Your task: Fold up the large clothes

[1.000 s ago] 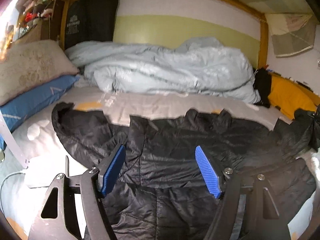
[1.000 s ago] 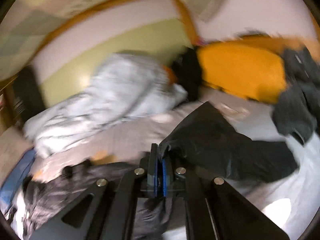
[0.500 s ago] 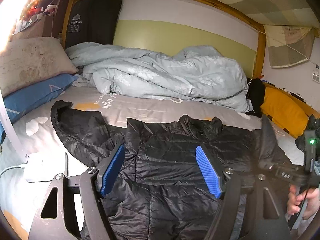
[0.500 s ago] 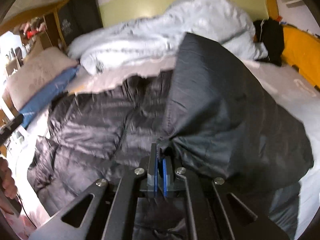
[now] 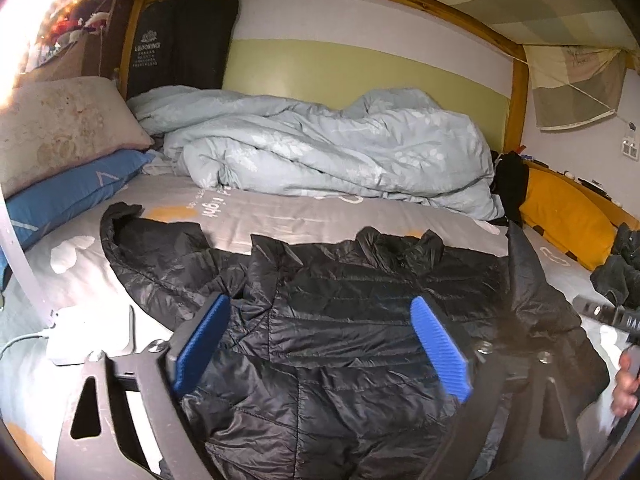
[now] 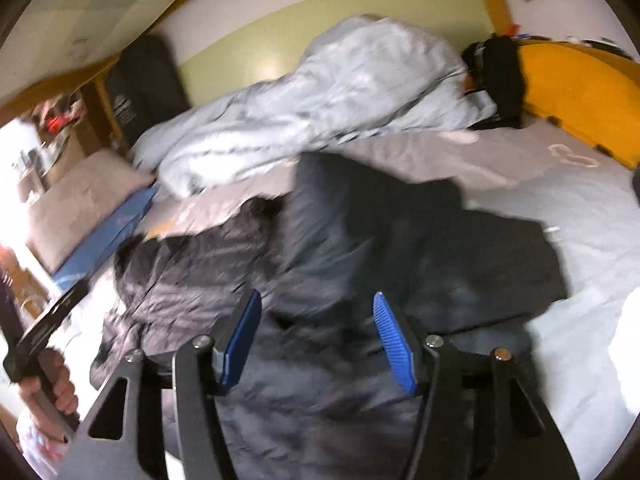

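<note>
Right gripper [image 6: 316,340]: pinched shut on the sleeve [image 6: 420,240] a second ago, jaws just parted, nothing between the pads now; sleeve dropped across the jacket [image 5: 352,320], lower centre of both views, spread on the bed [image 5: 320,216]. Likely one side fold done, other sleeve at left still lying out. Left gripper [image 5: 320,340]: jaws just widened, gaping and bare, tilted down over the jacket's middle. Right gripper angled down, right-wrist view blurred.

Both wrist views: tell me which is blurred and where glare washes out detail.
Right wrist view: motion-smeared across the black quilted puffer jacket; window light burns out the left edge. Left wrist view: sharp; glare only at the upper-left corner; fisheye bends the wooden bed frame.
</note>
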The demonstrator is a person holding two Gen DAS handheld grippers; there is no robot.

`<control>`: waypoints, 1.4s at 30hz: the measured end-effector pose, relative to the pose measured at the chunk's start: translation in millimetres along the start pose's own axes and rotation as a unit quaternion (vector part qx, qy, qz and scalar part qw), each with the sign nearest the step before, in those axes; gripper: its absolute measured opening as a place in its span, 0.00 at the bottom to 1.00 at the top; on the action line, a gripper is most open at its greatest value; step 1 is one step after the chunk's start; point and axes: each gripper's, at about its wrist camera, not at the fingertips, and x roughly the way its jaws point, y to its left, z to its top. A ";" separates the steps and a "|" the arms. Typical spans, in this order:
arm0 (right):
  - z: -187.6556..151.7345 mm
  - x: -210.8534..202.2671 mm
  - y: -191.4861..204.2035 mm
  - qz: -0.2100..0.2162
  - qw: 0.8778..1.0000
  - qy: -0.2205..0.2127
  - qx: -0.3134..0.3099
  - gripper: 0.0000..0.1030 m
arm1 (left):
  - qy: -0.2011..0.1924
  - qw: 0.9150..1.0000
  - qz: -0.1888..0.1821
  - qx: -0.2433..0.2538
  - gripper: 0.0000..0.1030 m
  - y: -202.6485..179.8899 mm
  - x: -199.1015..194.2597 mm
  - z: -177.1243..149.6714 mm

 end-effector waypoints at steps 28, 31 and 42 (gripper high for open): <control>15.2 13.5 -74.1 -0.106 0.992 -0.044 0.060 0.07 | -0.014 0.999 0.026 0.042 0.99 -11.1 -0.7 -5.5; 12.6 -6.8 -27.0 0.018 0.996 -0.083 0.013 0.07 | -0.031 0.998 0.041 0.036 0.83 -13.4 -6.5 -3.8; -53.2 38.9 94.5 0.175 0.974 0.049 -0.136 0.07 | -0.004 0.999 -0.017 0.033 0.45 -19.3 -0.6 -8.0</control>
